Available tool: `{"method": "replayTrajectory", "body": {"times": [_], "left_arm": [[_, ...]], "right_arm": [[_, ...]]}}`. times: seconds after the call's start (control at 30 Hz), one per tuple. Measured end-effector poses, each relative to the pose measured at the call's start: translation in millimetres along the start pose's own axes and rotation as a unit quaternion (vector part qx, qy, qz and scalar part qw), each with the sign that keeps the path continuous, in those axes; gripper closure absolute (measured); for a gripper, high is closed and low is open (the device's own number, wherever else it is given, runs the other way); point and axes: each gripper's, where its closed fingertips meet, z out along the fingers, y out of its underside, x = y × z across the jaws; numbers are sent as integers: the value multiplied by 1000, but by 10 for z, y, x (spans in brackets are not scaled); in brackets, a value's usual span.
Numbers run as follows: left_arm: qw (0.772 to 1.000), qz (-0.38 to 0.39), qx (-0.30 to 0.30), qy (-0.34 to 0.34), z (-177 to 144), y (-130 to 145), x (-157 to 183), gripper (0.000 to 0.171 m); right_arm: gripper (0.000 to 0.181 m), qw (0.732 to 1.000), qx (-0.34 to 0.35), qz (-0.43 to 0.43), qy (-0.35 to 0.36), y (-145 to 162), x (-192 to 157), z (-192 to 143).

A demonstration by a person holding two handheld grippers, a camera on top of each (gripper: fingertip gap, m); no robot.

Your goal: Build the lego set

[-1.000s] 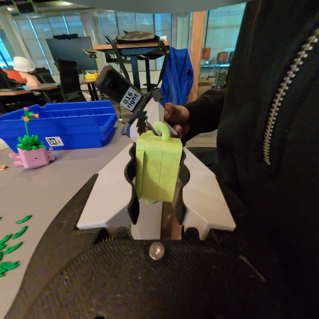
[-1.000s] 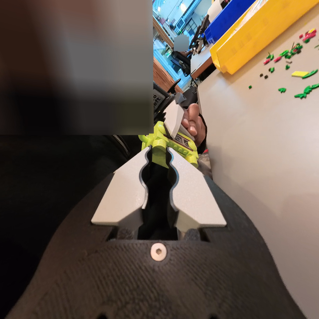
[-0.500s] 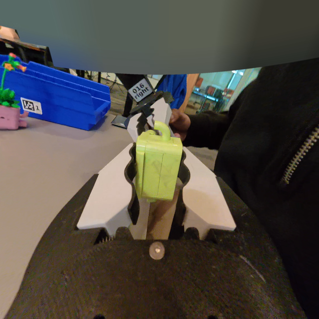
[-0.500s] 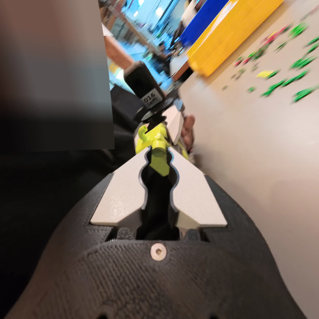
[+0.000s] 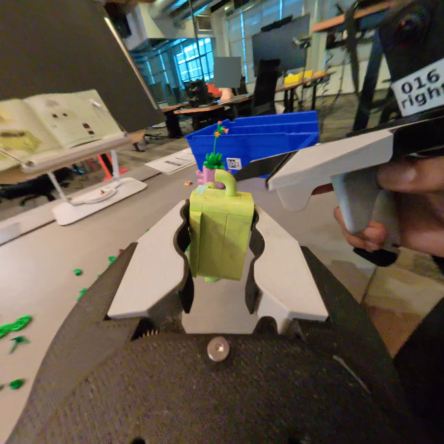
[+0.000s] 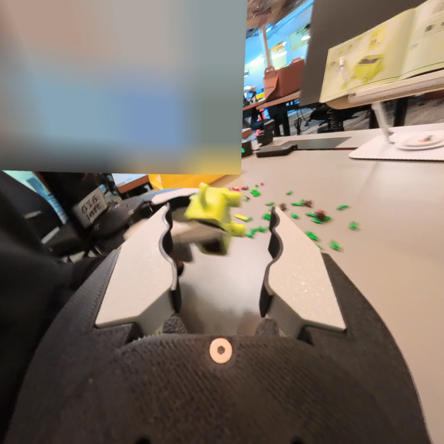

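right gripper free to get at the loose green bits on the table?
Probably yes: the right gripper is open and empty, and the green pieces lie on bare table just ahead. The lime block sits off to the left.

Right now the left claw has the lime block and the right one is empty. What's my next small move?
Probably swing the right claw toward the loose green pieces on the table and pick one. It stands open with nothing between its fingers, while the left claw is shut on the lime block, which looks ready for a part.
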Motion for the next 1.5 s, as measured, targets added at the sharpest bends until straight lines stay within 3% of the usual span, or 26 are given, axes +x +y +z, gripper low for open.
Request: {"method": "replayTrajectory", "body": {"times": [0.13,0.43,0.63,0.83,1.3,1.5], "left_arm": [[999,41,-3,-16,-33,-12,-26,126],[996,80,40,-13,-129,-211,132,126],[994,89,59,-3,-149,-286,268,126],[994,92,54,-2,-131,-262,292,126],[996,78,40,6,-110,-173,304,127],[999,10,22,29,-18,-111,199,125]], "right_arm": [[98,998,-49,-24,-7,139,-48,156],[112,996,21,-80,-26,-44,-193,78],[127,992,37,-117,-30,-88,-294,56],[131,990,40,-134,-5,-86,-268,39],[133,996,24,-87,-4,-4,-206,42],[126,999,26,-19,-6,-29,-41,73]]}}
